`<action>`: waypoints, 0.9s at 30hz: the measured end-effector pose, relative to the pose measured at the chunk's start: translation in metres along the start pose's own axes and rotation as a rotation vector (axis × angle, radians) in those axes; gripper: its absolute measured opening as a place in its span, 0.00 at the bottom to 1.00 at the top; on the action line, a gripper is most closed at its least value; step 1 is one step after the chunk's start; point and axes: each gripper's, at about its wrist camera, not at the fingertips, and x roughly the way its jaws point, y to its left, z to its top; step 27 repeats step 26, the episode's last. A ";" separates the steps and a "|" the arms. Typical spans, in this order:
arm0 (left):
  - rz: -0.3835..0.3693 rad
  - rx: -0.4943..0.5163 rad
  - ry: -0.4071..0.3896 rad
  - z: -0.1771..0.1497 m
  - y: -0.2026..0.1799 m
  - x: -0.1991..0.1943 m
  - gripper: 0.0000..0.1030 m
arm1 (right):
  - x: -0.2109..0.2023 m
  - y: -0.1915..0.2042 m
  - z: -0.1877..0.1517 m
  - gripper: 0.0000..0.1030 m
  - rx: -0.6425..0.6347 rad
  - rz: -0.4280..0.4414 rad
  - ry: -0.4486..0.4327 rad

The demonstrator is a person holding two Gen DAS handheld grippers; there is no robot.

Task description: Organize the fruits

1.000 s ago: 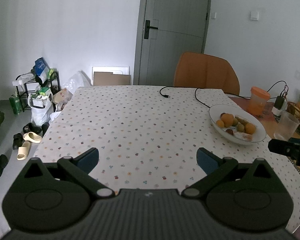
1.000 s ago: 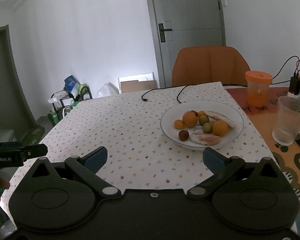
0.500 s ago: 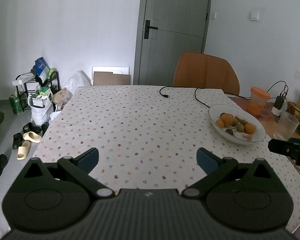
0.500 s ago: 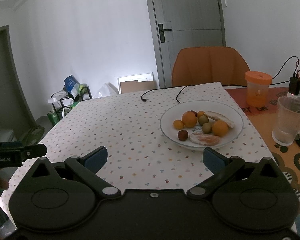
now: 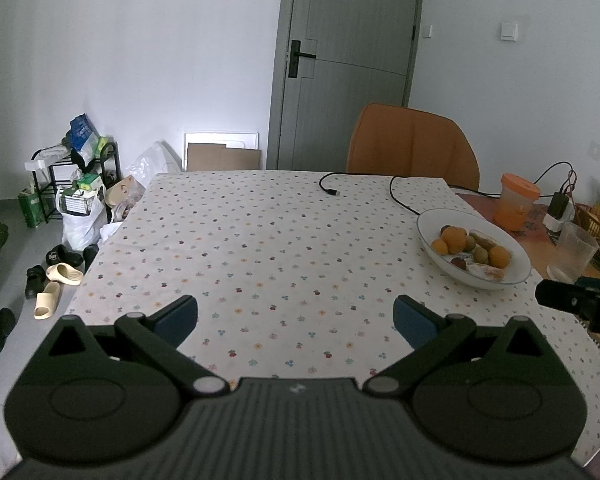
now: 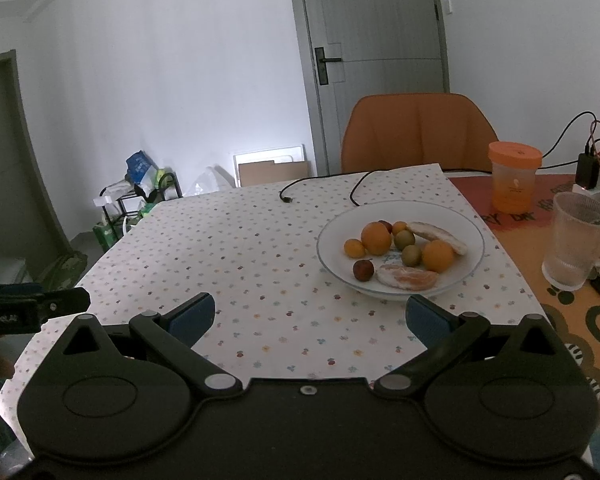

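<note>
A white plate of fruit sits on the dotted tablecloth at the right; it also shows in the left wrist view. It holds a big orange, a second orange, a small orange fruit, two green fruits, a dark red fruit and peeled citrus pieces. My right gripper is open and empty, just in front of the plate. My left gripper is open and empty over the tablecloth, left of the plate.
An orange-lidded jar and a clear cup stand right of the plate. A black cable lies at the table's far edge. An orange chair stands behind the table. Shoes and bags lie on the floor at left.
The right gripper has crept slightly toward the plate. Both grippers stay open; the fruit has not moved.
</note>
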 end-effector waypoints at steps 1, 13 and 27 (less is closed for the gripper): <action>0.000 0.000 0.000 0.000 0.000 0.000 1.00 | 0.000 0.000 -0.001 1.00 0.000 -0.001 0.001; 0.003 -0.006 0.004 -0.002 0.000 0.000 1.00 | 0.003 0.000 -0.002 1.00 -0.012 -0.008 0.010; 0.003 -0.006 0.005 -0.002 0.000 0.000 1.00 | 0.004 0.000 -0.004 1.00 -0.012 -0.011 0.017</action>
